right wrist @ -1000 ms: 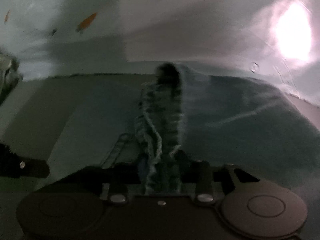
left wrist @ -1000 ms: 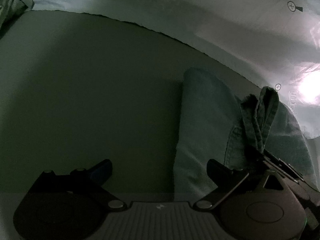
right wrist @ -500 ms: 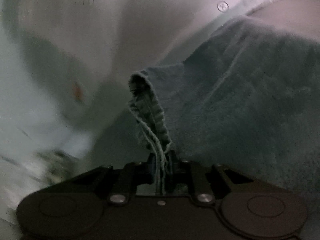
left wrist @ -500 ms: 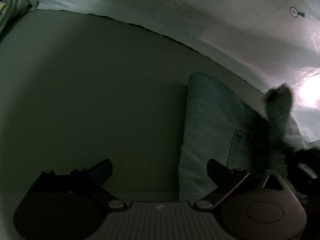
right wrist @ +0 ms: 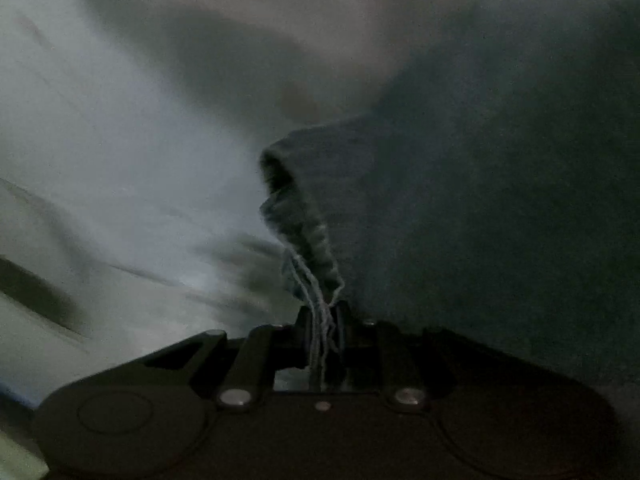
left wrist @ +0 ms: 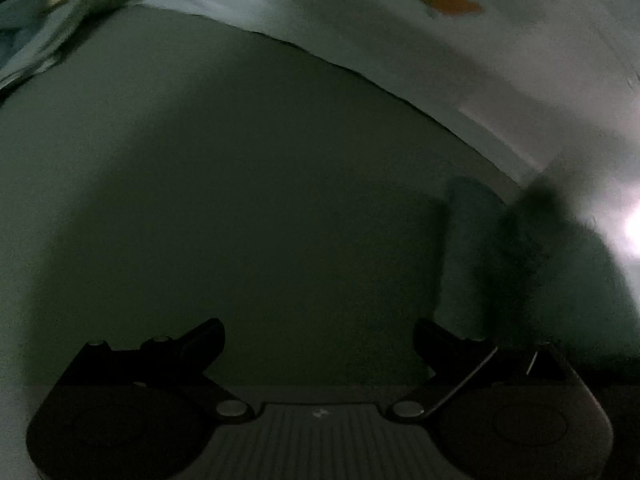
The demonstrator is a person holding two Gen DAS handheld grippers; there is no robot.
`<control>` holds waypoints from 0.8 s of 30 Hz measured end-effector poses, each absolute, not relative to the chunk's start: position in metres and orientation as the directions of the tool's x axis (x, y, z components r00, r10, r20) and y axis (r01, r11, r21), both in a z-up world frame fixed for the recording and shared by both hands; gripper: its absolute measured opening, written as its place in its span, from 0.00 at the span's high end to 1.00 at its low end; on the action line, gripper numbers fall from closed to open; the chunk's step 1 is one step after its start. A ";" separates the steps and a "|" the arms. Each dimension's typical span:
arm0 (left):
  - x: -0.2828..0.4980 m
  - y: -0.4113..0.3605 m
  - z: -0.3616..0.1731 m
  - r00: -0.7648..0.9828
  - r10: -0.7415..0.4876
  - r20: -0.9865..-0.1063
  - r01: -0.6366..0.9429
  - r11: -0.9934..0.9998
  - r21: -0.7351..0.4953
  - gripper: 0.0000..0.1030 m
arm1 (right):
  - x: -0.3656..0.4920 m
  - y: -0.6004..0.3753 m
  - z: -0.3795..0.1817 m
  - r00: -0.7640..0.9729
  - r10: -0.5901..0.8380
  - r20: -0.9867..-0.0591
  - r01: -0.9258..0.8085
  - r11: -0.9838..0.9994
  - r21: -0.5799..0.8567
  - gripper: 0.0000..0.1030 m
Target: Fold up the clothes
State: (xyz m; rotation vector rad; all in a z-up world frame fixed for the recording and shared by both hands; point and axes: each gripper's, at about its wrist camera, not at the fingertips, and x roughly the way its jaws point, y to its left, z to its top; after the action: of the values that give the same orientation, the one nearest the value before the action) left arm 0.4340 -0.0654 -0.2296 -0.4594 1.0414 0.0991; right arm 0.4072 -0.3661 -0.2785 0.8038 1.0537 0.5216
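Observation:
Blue denim jeans [left wrist: 472,248] lie folded at the right of the left wrist view, dim and blurred, with a lifted dark part [left wrist: 536,216] above them. My left gripper [left wrist: 318,340] is open over the grey-green surface [left wrist: 240,220], left of the jeans and touching nothing. In the right wrist view my right gripper [right wrist: 322,320] is shut on a frayed, bunched edge of the jeans [right wrist: 304,232], with pale threads hanging at the fingertips. The rest of the denim [right wrist: 500,200] spreads up and to the right.
A pale printed sheet [left wrist: 400,28] with an orange mark [left wrist: 452,3] borders the far edge of the surface. Crumpled fabric [left wrist: 36,28] sits at the far left corner. A bright glare [left wrist: 634,228] shines at the right. Pale cloth [right wrist: 120,180] fills the left of the right wrist view.
My right gripper has swung with the frayed jeans edge, so the denim now lies to its right. The left gripper has drifted left and stays open; the scene is blurred.

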 end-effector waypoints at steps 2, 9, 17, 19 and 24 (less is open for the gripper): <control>0.428 -0.057 -0.226 0.524 -0.125 -0.843 -0.297 0.900 -0.318 0.04 | 0.404 -0.368 -0.291 0.427 0.730 -0.534 -0.020 0.598 0.801 0.89; 0.425 -0.060 -0.221 0.540 -0.172 -0.824 -0.264 0.895 -0.360 0.04 | 0.413 -0.352 -0.259 0.375 0.746 -0.551 -0.057 0.611 0.789 0.51; 0.438 -0.096 -0.193 0.568 -0.284 -0.772 -0.145 0.889 -0.434 0.03 | 0.398 -0.421 -0.208 0.533 0.770 -0.350 0.011 0.408 0.913 0.50; 0.442 -0.110 -0.187 0.570 -0.326 -0.754 -0.102 0.883 -0.459 0.03 | 0.397 -0.445 -0.185 0.618 0.701 -0.356 -0.020 0.466 0.884 0.52; 0.455 -0.155 -0.183 0.542 -0.370 -0.755 -0.001 0.898 -0.441 0.03 | 0.392 -0.489 -0.141 0.767 0.422 -0.483 -0.020 0.768 0.640 0.52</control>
State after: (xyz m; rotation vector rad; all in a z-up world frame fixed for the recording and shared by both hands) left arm 0.4555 -0.1555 -0.1827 -0.4183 0.9804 -0.2265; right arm 0.3924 -0.4885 -0.1407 0.6592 0.6611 0.2599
